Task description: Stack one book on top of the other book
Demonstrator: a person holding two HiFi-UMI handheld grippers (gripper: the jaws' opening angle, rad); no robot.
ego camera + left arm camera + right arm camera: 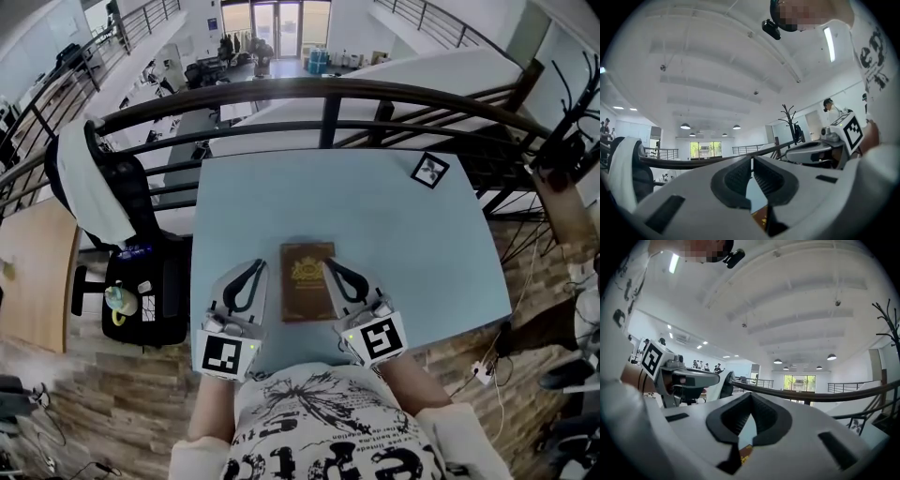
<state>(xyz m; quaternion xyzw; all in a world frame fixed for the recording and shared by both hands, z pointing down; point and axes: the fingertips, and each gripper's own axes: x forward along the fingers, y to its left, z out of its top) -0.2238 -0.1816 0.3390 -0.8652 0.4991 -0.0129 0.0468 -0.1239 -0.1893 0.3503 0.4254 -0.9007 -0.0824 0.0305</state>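
A brown book (307, 281) with a gold emblem lies flat near the front of the pale blue table (375, 225). Only this one cover shows from above; I cannot tell whether another book lies under it. My left gripper (255, 265) hovers just left of the book and my right gripper (330, 265) just right of it. Both point level and away from me, shut with nothing between the jaws. In the left gripper view the fingertips meet (752, 159) and a sliver of the book (761, 216) shows below. The right gripper view shows the same: closed tips (751, 394), book sliver (746, 452).
A square black-and-white marker (430, 170) lies at the table's far right corner. A dark curved railing (328, 94) runs behind the table. A black office chair draped with white cloth (98, 187) stands to the left. A coat stand (789, 117) rises on the right.
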